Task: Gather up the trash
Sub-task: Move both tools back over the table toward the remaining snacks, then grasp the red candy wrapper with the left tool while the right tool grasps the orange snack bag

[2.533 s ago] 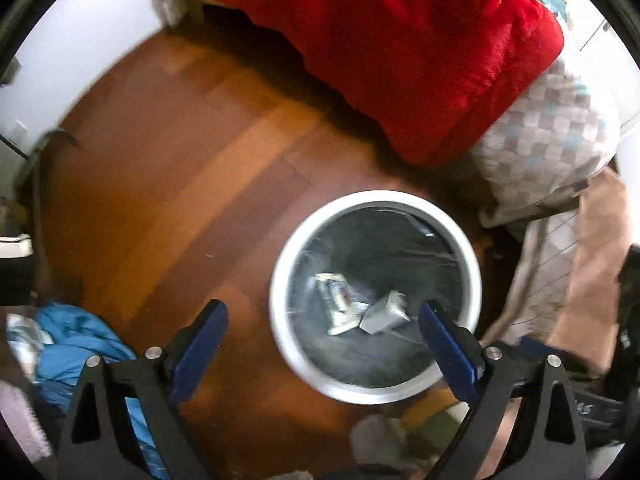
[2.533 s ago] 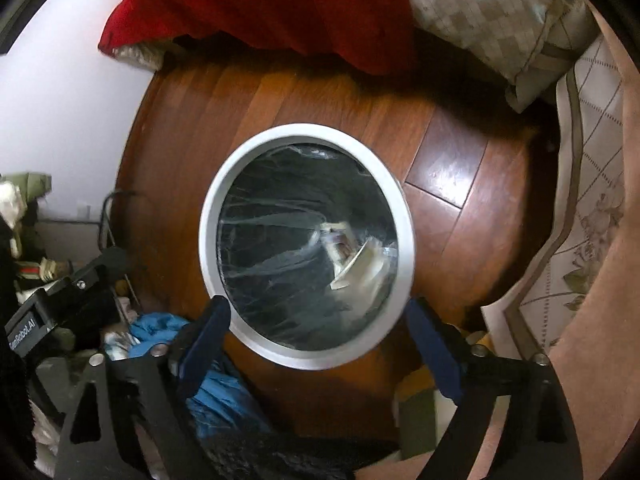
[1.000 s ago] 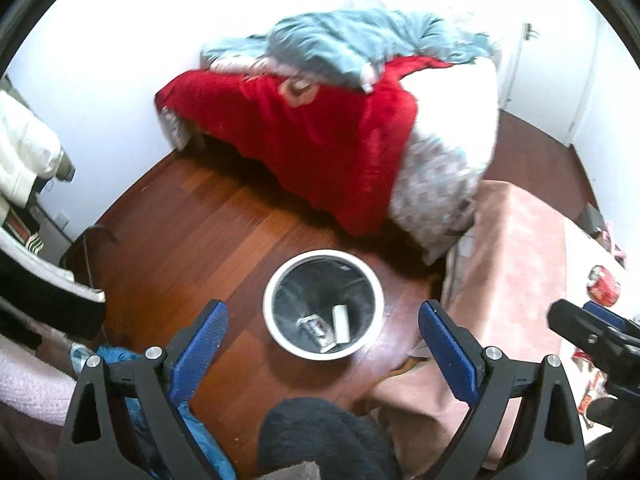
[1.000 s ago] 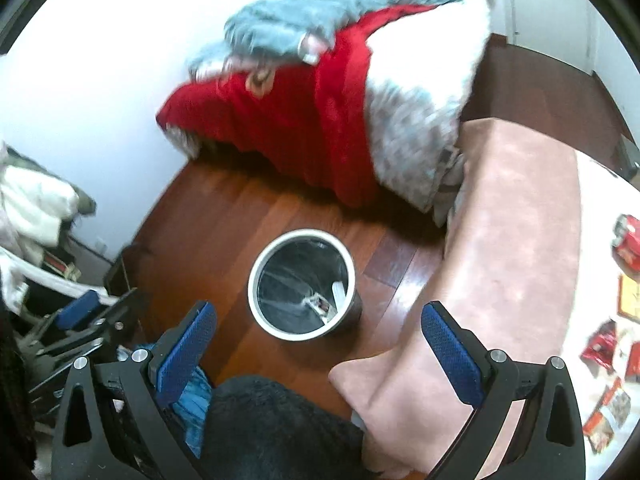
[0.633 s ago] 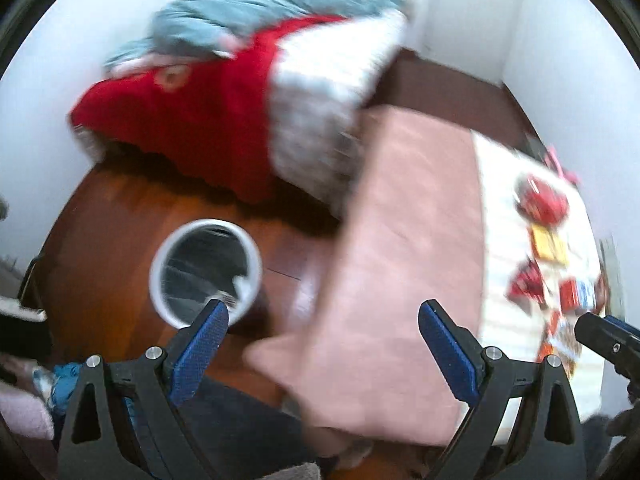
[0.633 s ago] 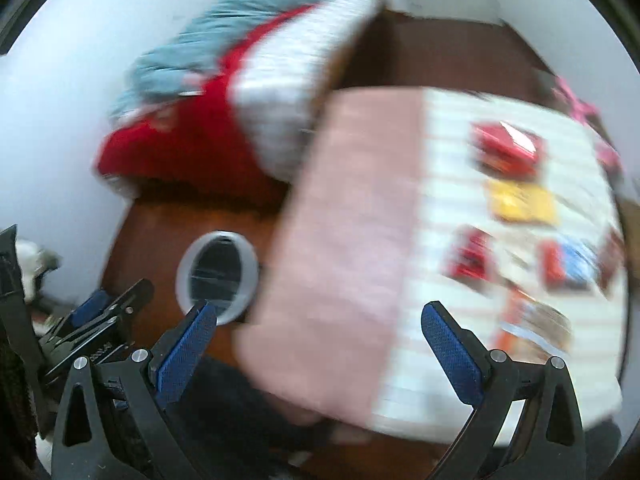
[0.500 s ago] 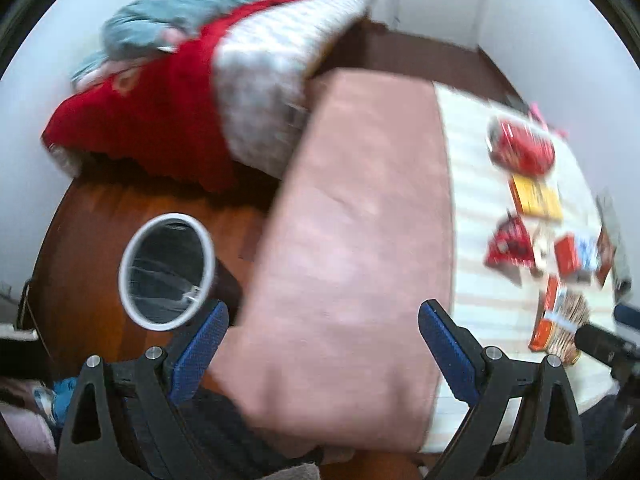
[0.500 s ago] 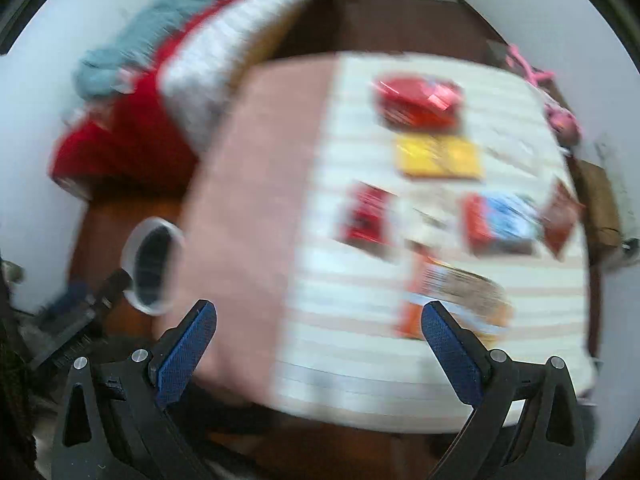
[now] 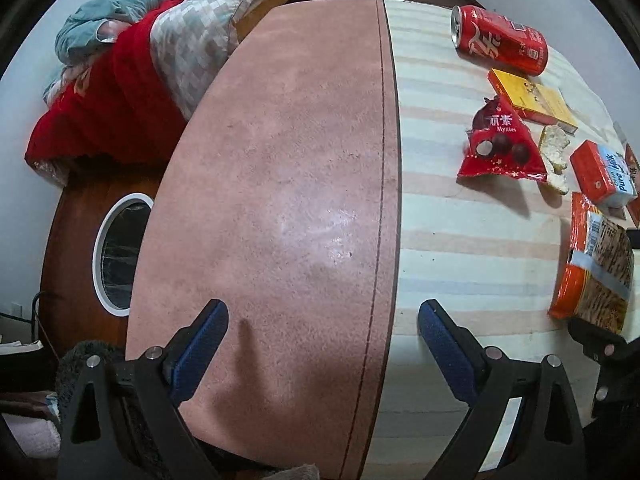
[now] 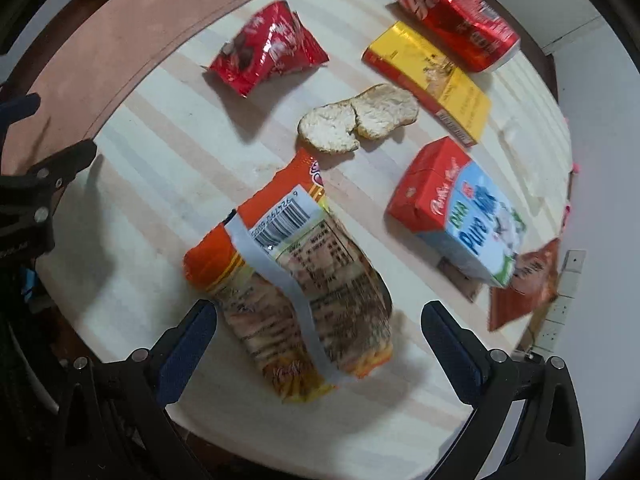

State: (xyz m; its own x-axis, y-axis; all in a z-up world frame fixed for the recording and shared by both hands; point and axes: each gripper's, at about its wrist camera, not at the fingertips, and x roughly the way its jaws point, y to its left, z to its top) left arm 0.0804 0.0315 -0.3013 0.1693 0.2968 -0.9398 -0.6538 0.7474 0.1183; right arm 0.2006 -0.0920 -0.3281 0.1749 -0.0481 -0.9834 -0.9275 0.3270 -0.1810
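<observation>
You held your right gripper (image 10: 318,322) spread wide astride the orange wrapper (image 10: 296,280) to pinch it, your left gripper (image 9: 322,336) idling spread and empty.

Bare pink cloth (image 9: 280,184) under left gripper (image 9: 322,344); orange snack bag (image 10: 296,280) betw. right gripper (image 10: 318,344) tips, milk carton (image 10: 456,208) just beside.

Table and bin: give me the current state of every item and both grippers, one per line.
Left gripper: open, empty, above the table.
Right gripper: open, straddling the orange wrapper.
Orange snack wrapper: lying flat, crumpled.
Red cola can: on its side.
Milk carton: lying down.
Red candy bag: torn open, flat.
Yellow box: lying flat.
Crackers: unwrapped, two pieces touching.
Trash bin: lidless, lined.
</observation>
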